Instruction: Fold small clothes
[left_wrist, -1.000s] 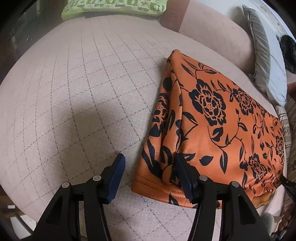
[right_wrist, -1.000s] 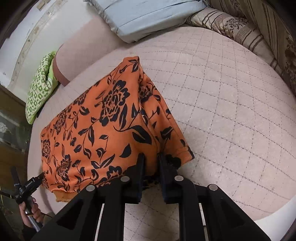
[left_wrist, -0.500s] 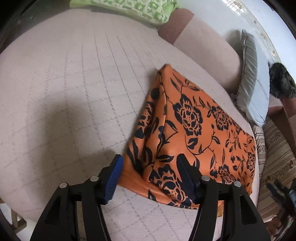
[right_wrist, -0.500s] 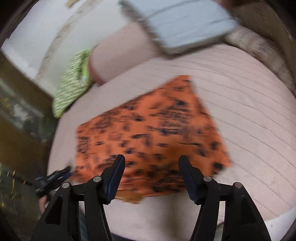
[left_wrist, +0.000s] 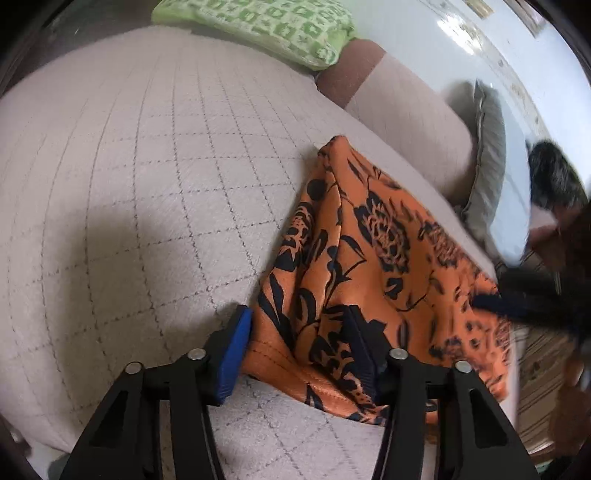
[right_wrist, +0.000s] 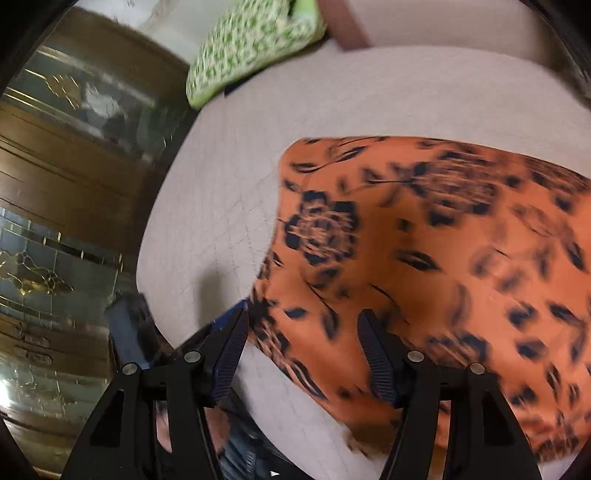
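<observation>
thin, limp, slippery cloth (left_wrist: 373, 266); take its hemmed corner; left claw (left_wrist: 299, 350) closing round it, right claw (right_wrist: 303, 350) apart

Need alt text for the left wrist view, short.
An orange floral garment lies on a quilted beige bed, its near hem between the open jaws of the left hand-held gripper. A green pillow sits behind.

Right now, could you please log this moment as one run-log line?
left tongs: closing around orange floral garment hem | right tongs: open over garment, not gripping | surface: quilted cushion
</observation>
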